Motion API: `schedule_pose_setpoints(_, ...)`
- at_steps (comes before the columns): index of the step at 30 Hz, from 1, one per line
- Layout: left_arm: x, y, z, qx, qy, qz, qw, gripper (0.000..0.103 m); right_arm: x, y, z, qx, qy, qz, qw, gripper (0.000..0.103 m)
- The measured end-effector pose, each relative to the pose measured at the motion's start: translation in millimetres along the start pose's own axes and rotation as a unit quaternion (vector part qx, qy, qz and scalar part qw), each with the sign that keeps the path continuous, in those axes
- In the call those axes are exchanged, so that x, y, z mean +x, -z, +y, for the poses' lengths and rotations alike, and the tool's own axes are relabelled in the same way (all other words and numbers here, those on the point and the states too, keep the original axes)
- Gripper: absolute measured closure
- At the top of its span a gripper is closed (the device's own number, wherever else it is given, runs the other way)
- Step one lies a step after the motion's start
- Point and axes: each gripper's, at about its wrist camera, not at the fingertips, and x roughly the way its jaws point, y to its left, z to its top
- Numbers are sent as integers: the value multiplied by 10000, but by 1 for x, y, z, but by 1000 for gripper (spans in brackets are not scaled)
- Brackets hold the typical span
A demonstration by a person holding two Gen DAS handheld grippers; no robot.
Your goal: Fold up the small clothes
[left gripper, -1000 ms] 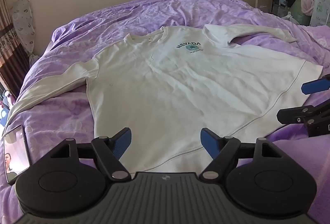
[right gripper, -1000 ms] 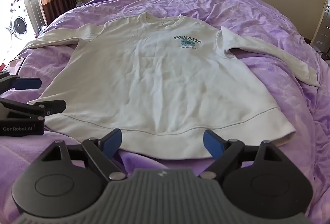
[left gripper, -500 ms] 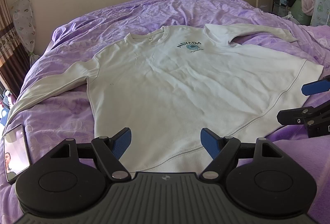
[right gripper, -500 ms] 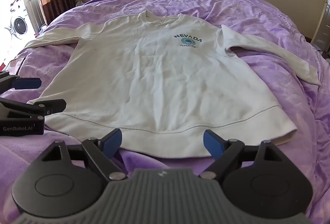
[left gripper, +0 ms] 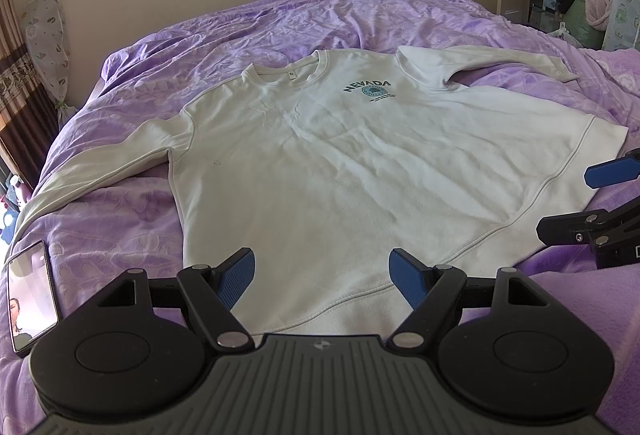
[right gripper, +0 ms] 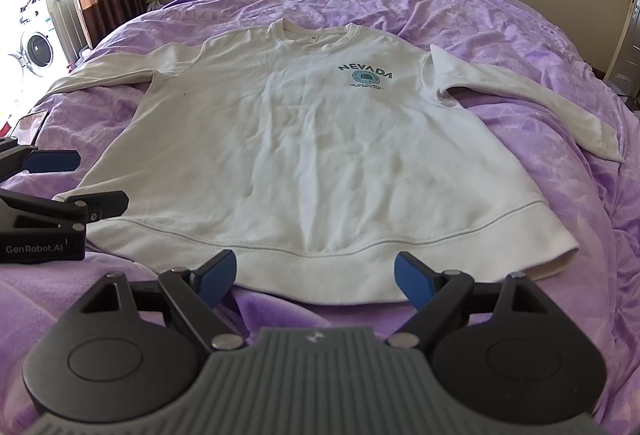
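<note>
A white sweatshirt (left gripper: 360,171) lies flat and face up on the bed (left gripper: 280,19), spread over a rumpled purple cover, its teal "NEVADA" print (left gripper: 370,90) showing on the chest and the collar pointing toward the far wall. Both sleeves run out to the sides, and the hem lies nearest the person. The left tongs (left gripper: 322,277) hang just above the hem, their blue pads spread wide with nothing between them. The right tongs (right gripper: 314,277) sit beside them, just short of the hem over bare purple cover, likewise spread wide and empty. Each pair shows at the edge of the other's view, close together. A phone (left gripper: 31,295) with a lit screen lies on the cover, left of the sweatshirt near the end of the left sleeve. A washing machine (right gripper: 34,47) stands past the curtain.
</note>
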Motion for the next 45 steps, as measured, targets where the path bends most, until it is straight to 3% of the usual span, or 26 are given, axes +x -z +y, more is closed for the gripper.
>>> schedule_pose_setpoints(45,0,0,0,7,-10,4,10000,13,3,1,1,33,-61,106,9999,21)
